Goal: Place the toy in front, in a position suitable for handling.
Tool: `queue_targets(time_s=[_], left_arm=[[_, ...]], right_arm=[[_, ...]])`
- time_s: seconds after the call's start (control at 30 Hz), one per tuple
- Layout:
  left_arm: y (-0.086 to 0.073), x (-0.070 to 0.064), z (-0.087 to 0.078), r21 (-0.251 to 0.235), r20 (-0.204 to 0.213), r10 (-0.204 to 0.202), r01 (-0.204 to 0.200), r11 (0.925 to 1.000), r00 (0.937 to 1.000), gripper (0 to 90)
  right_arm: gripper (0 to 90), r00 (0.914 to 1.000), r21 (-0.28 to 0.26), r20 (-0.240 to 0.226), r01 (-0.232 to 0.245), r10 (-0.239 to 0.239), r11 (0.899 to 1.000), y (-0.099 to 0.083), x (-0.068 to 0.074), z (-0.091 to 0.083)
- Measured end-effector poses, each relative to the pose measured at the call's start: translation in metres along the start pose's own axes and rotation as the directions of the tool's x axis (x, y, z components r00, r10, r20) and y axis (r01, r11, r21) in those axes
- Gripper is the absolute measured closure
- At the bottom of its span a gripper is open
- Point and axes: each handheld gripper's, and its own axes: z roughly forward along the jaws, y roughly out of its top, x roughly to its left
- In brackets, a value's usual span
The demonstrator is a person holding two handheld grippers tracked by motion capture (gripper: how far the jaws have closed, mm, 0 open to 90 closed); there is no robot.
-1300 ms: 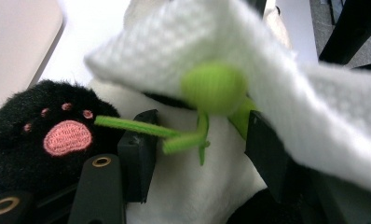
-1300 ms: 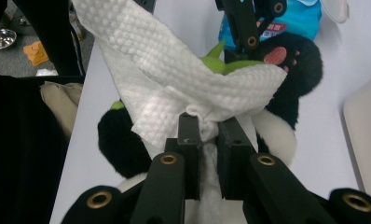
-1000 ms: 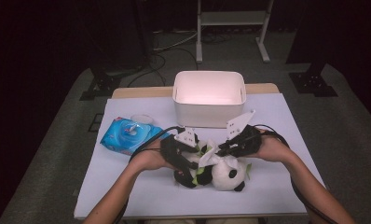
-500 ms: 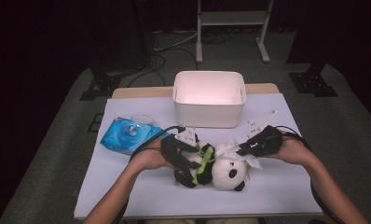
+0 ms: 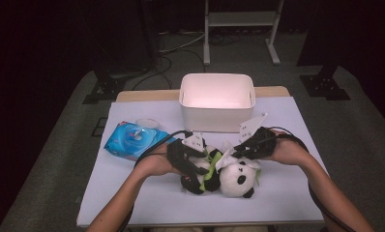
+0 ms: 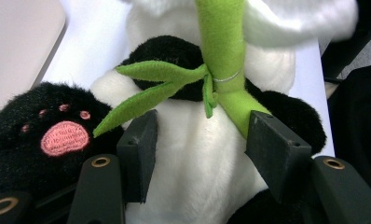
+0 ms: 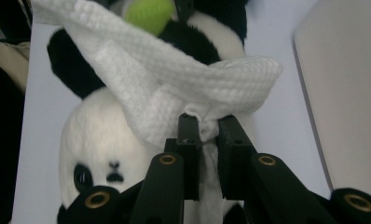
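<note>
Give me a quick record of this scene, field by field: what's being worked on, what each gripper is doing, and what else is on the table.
work: wiping a plush panda with a white wipe
left gripper: jaws open around the panda's belly
right gripper: shut on the wipe, over the panda's head
panda: lying on the table, holds green bamboo
behind: white bin
left side: blue wipes pack

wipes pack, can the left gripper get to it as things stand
Probably not right away. The left gripper has its jaws spread around the panda, so it must let go first. The wipes pack lies just to its left on the table with nothing between them.
</note>
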Motion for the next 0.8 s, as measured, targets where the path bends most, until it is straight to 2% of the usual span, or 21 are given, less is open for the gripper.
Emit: queue_targets(time_s=[0.17,0.27,0.6,0.8], left_arm=[[0.0,0.0,0.0,0.001,-0.001,0.001,-0.001,1.0,1.0,43.2],[0.0,0.0,0.0,0.002,-0.001,0.002,-0.002,1.0,1.0,43.2],[0.001,0.0,0.0,0.008,-0.001,0.002,-0.002,1.0,1.0,43.3],[0.0,0.0,0.0,0.006,0.0,0.002,-0.002,1.0,1.0,43.3]], right_arm=[[78.0,0.9994,-0.034,-0.029,0.02,-0.021,0.999,0.014,0.003,0.005],[72.7,0.9979,-0.052,-0.055,0.031,-0.034,0.998,0.019,0.006,0.006],[58.2,0.9917,-0.096,-0.1,0.072,-0.082,0.993,0.025,0.013,0.002],[55.9,0.9893,-0.106,-0.128,0.056,-0.07,0.993,0.032,0.014,0.01]])
